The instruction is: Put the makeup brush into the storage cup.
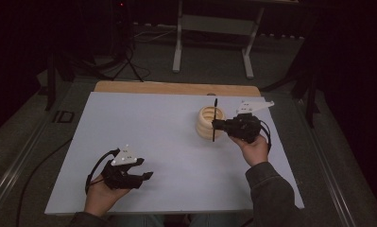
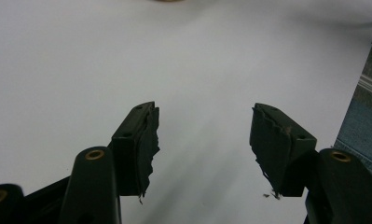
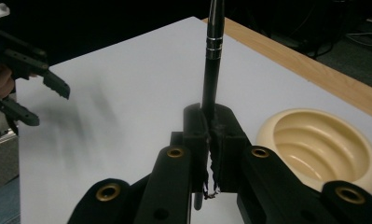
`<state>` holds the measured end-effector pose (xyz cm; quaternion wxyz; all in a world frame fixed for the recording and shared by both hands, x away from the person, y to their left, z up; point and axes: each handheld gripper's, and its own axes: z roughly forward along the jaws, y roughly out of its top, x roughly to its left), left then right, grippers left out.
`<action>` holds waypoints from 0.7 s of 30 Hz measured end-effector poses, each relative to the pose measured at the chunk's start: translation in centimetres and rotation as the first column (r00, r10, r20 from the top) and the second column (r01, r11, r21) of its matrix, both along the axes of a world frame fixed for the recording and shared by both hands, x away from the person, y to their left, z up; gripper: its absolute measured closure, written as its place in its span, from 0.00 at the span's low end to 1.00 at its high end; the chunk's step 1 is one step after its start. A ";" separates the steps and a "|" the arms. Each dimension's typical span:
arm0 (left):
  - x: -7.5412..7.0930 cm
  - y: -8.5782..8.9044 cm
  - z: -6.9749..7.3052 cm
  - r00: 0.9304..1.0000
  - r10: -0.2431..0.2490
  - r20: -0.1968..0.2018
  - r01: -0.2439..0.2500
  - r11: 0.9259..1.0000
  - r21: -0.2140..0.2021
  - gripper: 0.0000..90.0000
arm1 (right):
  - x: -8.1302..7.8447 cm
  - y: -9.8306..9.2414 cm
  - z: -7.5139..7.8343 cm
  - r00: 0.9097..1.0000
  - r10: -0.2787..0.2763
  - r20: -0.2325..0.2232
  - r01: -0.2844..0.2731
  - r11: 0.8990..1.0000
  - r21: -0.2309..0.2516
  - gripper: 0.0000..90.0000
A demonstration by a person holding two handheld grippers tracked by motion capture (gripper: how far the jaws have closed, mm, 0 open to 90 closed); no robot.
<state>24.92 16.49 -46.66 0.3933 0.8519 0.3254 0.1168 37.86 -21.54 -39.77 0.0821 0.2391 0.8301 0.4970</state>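
Near left, the left tongs rest wide and empty on the bench. Farther right, the right tongs clamp an upright black pen beside the ribbed cream holder. Next, I judge: centre the pen over the holder's mouth and lower it.

Both grippers black w/ brass rivets, frayed pads; left gripper: grey plate at 12 o'clock; right gripper; dark sleeve.
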 end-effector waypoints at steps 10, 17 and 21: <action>0.0 0.1 0.1 1.000 0.001 0.000 -0.001 1.000 -0.004 0.46 | 1.4 -0.2 1.1 1.000 -0.024 0.000 0.024 1.000 0.009 0.95; 0.0 0.2 0.1 1.000 0.001 0.001 -0.001 1.000 -0.005 0.46 | 2.2 -0.2 1.7 0.999 -0.039 0.004 0.039 0.999 0.002 0.95; 0.0 0.2 0.1 1.000 0.003 0.002 -0.003 1.000 -0.005 0.45 | 2.8 -0.2 2.1 0.999 -0.051 0.007 0.051 0.999 0.005 0.95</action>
